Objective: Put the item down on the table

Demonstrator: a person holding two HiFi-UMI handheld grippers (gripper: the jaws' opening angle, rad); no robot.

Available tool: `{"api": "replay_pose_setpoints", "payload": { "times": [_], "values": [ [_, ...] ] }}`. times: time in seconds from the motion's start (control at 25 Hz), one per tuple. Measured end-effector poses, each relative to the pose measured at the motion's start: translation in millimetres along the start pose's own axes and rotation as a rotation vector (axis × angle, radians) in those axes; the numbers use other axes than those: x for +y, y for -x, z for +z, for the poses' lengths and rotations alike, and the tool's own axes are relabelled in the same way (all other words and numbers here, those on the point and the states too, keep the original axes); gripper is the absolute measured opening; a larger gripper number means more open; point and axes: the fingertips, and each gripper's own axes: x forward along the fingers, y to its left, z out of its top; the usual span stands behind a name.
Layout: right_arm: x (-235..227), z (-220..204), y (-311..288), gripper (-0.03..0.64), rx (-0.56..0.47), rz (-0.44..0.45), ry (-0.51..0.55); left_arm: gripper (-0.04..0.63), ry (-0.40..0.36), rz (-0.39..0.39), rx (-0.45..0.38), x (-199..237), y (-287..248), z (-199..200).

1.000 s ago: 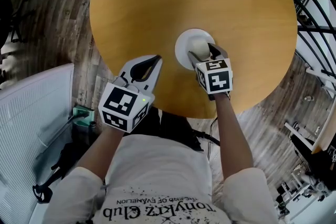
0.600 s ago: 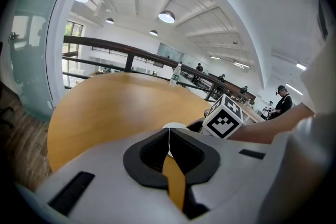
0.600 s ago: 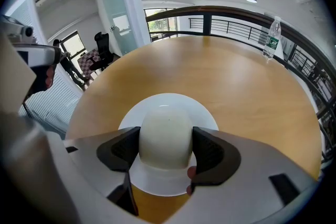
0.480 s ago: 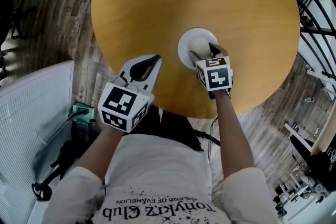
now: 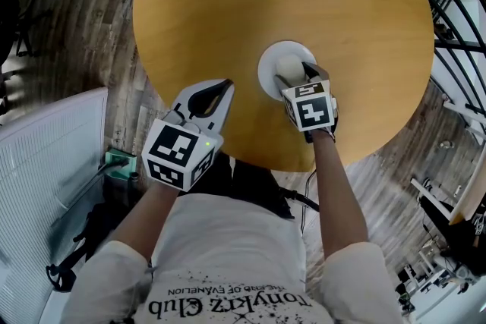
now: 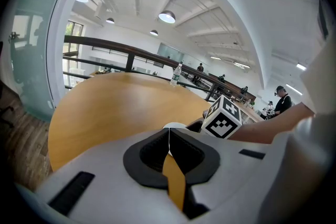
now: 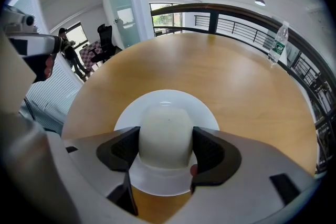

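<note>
A pale cream rounded item (image 7: 165,134) rests over a white plate (image 7: 167,100) on the round wooden table (image 5: 304,4). My right gripper (image 7: 166,148) is shut on the item, one jaw against each side of it. In the head view the item (image 5: 288,67) shows just beyond the right gripper (image 5: 298,77), above the white plate (image 5: 270,59). My left gripper (image 5: 209,96) hovers at the table's near edge, shut with nothing between its jaws. In the left gripper view the left gripper (image 6: 168,140) has its pads pressed together.
A water bottle (image 7: 276,42) stands at the table's far right edge, by a dark railing (image 7: 247,16). A white ribbed panel (image 5: 45,171) stands at the left on the wood floor. People (image 6: 281,99) stand far off in the hall.
The right gripper and the item have edged slightly forward over the plate. The left gripper has stayed in place.
</note>
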Motion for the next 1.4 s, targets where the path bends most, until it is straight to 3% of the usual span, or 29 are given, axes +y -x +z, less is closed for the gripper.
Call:
{"api": "replay_pose_setpoints", "payload": {
  "times": [0.76, 1.24, 1.32, 1.4],
  "values": [
    [2, 11, 9, 0.328, -0.045, 0.026, -0.028, 0.025, -0.01, 0.005, -0.009, -1, 5, 4],
    [2, 17, 79, 0.327, -0.186, 0.04, -0.151, 0.025, -0.073, -0.015, -0.052, -31, 24, 21],
    [6, 14, 95, 0.29, -0.217, 0.043, -0.163, 0.025, -0.082, -0.02, -0.061, -40, 30, 22],
    [11, 13, 115, 0.187, -0.264, 0.06, -0.179, 0.025, -0.095, -0.026, -0.075, -50, 36, 26]
  ]
}}
